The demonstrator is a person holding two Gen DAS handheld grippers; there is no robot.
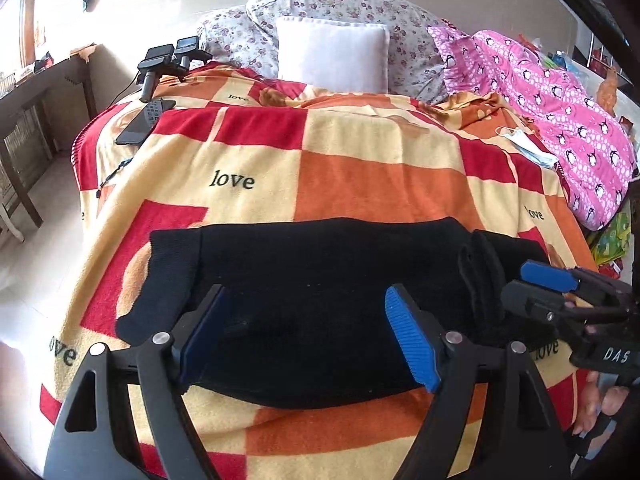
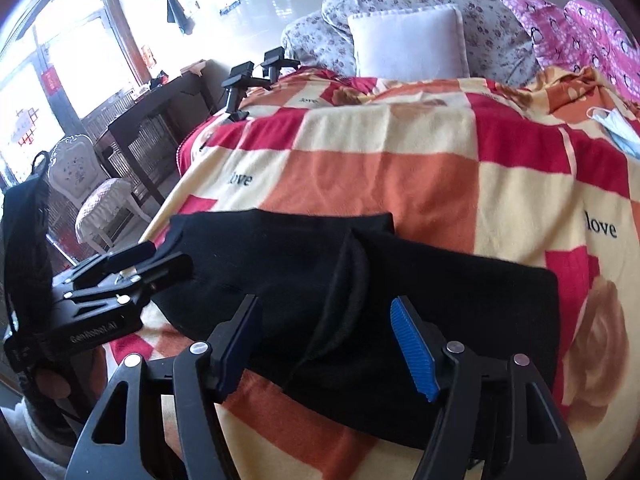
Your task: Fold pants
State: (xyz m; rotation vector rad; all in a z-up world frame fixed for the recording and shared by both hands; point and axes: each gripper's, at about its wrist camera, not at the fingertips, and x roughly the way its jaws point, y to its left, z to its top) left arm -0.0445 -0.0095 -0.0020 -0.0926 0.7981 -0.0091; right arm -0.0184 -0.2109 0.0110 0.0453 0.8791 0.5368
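The black pants (image 1: 320, 280) lie folded in a compact band across the near part of the bed, on a checked red, orange and cream blanket (image 1: 360, 184) printed with the word "love". The band runs left to right. Its far edge is straight. At its left end a narrower part bends toward the near-left corner of the bed. Near its right end, rolled or doubled layers form a raised ridge (image 2: 352, 280).

The left hand-held gripper (image 1: 304, 340) hangs over the left-centre of the pants with its jaws spread wide. Nothing is clamped between its blue pads (image 1: 412, 344). The right hand-held gripper (image 2: 326, 348) hangs over the ridge and the right part of the pants. Its jaws are also apart, with cloth lying below them but not pinched. Each gripper shows at the side of the other's view: the two stand just beside each other above the garment.

Open room: beyond the far edge of the pants the blanket is bare and flat up to a white cushion (image 1: 332, 54) and floral pillows (image 1: 248, 32).

Limits:
- Left: the bed edge drops to the floor, with a phone (image 1: 140, 124) and a black clamp stand (image 1: 168, 64) near the far-left corner.
- Right: a face mask (image 1: 528, 146) and pink penguin-print bedding (image 1: 560, 112) lie well apart from the pants.
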